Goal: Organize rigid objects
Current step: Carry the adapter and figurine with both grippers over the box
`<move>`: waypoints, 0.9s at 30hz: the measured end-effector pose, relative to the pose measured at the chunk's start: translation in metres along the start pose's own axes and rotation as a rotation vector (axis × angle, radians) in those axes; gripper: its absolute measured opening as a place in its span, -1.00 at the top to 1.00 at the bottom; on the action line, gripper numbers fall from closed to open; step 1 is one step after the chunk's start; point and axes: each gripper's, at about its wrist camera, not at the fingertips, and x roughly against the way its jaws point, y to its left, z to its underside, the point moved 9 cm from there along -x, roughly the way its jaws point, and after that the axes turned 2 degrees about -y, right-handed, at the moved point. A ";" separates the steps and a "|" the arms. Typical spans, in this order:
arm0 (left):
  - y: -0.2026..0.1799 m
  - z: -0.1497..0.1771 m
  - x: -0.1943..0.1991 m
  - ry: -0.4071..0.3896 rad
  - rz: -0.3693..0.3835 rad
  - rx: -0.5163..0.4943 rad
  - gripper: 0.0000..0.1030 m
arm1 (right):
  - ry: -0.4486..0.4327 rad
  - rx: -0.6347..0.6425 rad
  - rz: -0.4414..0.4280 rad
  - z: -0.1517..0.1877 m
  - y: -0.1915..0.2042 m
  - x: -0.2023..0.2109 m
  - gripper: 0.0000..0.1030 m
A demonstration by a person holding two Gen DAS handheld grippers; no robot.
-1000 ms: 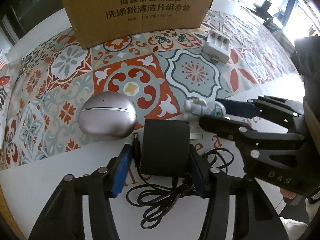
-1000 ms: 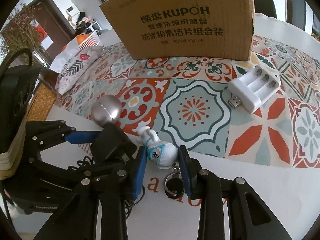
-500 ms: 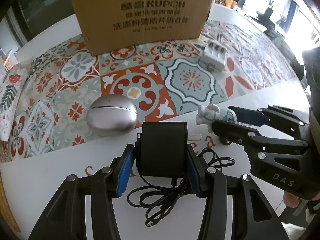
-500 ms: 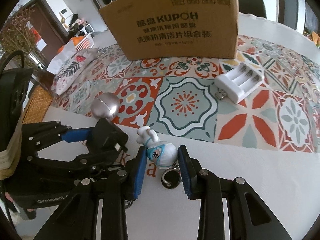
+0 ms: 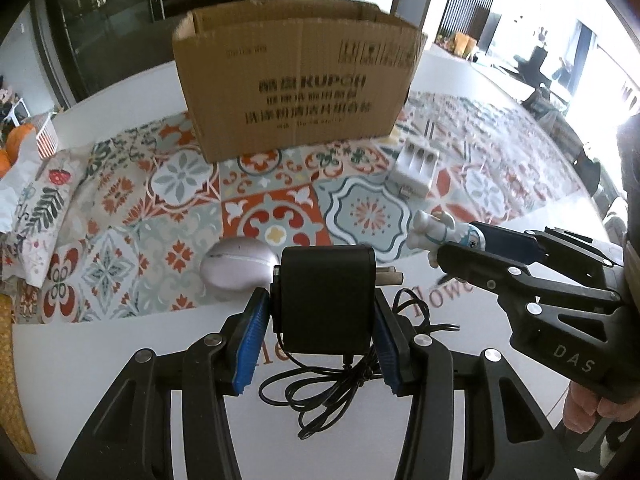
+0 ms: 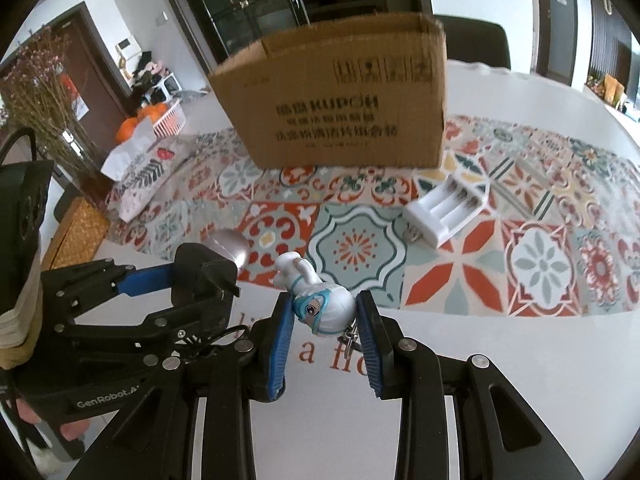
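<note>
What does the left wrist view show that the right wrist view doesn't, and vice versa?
Only the left wrist view: the power adapter's coiled cable hanging below it, and the bright windows at far right.

Only the right wrist view: the figurine's face and its key ring, the dried flowers, and the wicker mat at left.

Both: the cardboard box, the white battery charger, the silver egg-shaped case, the patterned mat, the oranges, and both grippers, left on the adapter, right on the figurine.

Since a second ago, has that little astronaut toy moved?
Yes. The astronaut figure, pinched in the right gripper, has been lifted off the white table; its keyring now dangles, and the cardboard box sits lower in view, top edge showing.
</note>
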 end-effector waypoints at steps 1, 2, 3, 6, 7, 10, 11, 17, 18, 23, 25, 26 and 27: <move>0.000 -0.003 0.004 -0.012 -0.003 0.002 0.06 | -0.010 0.002 0.002 -0.003 0.000 0.004 0.36; 0.000 -0.005 0.006 -0.019 -0.005 0.002 0.06 | -0.019 0.006 0.006 -0.006 0.002 0.006 0.36; 0.001 -0.010 0.010 -0.032 -0.009 0.003 0.06 | -0.029 0.009 0.010 -0.010 0.002 0.010 0.36; 0.001 -0.020 0.020 -0.065 -0.014 0.002 0.06 | -0.058 0.015 0.020 -0.020 0.004 0.019 0.36; 0.001 -0.023 0.023 -0.073 -0.017 0.001 0.06 | -0.066 0.017 0.023 -0.023 0.004 0.022 0.36; 0.002 -0.035 0.034 -0.109 -0.025 -0.004 0.06 | -0.095 0.025 0.031 -0.034 0.007 0.030 0.36; 0.002 -0.037 0.036 -0.117 -0.027 -0.005 0.06 | -0.105 0.027 0.033 -0.038 0.007 0.033 0.36; 0.006 -0.060 0.053 -0.173 -0.036 -0.007 0.06 | -0.161 0.038 0.038 -0.061 0.011 0.048 0.36; 0.006 -0.064 0.055 -0.183 -0.038 -0.006 0.06 | -0.171 0.038 0.040 -0.064 0.011 0.050 0.36; 0.010 -0.081 0.066 -0.222 -0.042 0.001 0.06 | -0.211 0.050 0.044 -0.083 0.015 0.059 0.36; 0.012 -0.088 0.069 -0.236 -0.042 0.006 0.06 | -0.225 0.055 0.045 -0.090 0.017 0.062 0.36; 0.013 -0.092 0.071 -0.243 -0.042 0.007 0.06 | -0.235 0.058 0.045 -0.094 0.018 0.064 0.36; 0.013 -0.096 0.073 -0.249 -0.042 0.010 0.06 | -0.242 0.060 0.046 -0.097 0.019 0.065 0.36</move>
